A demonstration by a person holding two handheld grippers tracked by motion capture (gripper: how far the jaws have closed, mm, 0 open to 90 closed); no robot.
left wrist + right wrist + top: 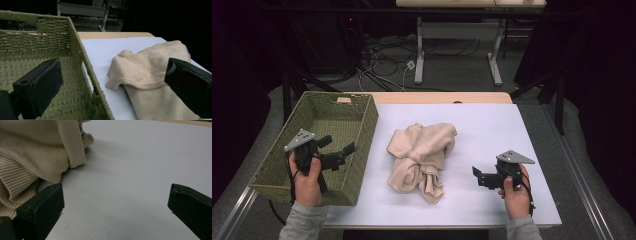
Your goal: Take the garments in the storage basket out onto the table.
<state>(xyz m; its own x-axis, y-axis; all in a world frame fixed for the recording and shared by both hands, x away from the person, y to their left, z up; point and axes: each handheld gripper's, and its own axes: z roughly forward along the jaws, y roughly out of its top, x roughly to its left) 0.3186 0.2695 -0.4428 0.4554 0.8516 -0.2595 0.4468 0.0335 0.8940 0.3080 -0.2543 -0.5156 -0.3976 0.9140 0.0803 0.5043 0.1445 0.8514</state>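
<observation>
A crumpled cream knit sweater [422, 155] lies in a heap in the middle of the white mat [492, 125]. My left gripper [338, 145] hovers open over the right side of the green woven basket [277, 150], with nothing between its jaws. In the left gripper view the left gripper [112, 72] points across the basket wall [82, 62] toward the sweater [150, 75]. To the right of the sweater, my right gripper [478, 177] stands open and low over the mat. In the right gripper view the right gripper [115, 196] spans bare mat, with the sweater [37, 150] at the left.
The basket holds nothing that I can see. The mat covers a wooden table [437, 97]; its front edge runs just ahead of the person's sleeves. Beyond the table are a floor with cables [387, 60] and another table's white legs [419, 55].
</observation>
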